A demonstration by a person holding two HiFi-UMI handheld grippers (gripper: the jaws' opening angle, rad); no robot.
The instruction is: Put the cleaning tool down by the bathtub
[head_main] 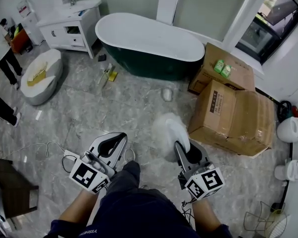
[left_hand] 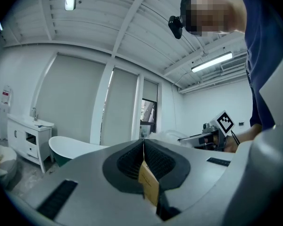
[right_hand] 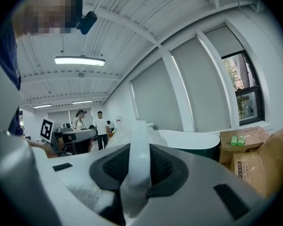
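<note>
Your right gripper (right_hand: 137, 160) is pinching the cleaning tool (head_main: 170, 129) by a flat, smooth white strip of a handle. The head beyond the jaws is a pale fluffy puff, blurred at its edges. It hangs over the grey marble-look floor (head_main: 89, 113), near a corner of the big cardboard box (head_main: 233, 114) and well apart from the bathtub (head_main: 149, 41). That tub is a glossy white oval inside and dark green outside, set along the floor's far edge. Your left gripper (left_hand: 143, 146) has its ribbed black pads pressed together. A tan card-like slip (left_hand: 148, 185) sits in the slot behind them, and I can't tell whether it's clamped. The big box carries dark print, too small to read. Two green packs (head_main: 222, 68) lie on the second box (head_main: 241, 74), labels illegible. Your legs (head_main: 134, 202) hide the floor beneath the grippers.
</note>
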